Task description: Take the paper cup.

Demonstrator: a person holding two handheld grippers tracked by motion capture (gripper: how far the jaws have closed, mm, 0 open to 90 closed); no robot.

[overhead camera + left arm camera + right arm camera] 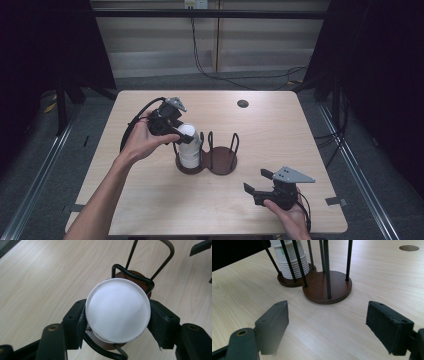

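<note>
A two-ring wire cup holder (207, 159) on a dark wooden base stands near the middle of the table (280, 135). In its left ring sits a stack of white paper cups (189, 150), upside down, the long axis upright. The left gripper (176, 131) is at the top of that stack; in the left gripper view its jaws sit against both sides of the topmost cup (118, 310) — closed on it, its flat white bottom facing the camera. Any lift would likely have to run straight up along the stack's axis, between the wire loops. The right gripper (257, 186) hovers well apart, on the near side of the holder, jaws wide with nothing between them, pointing toward the bare right ring (327, 287).
</note>
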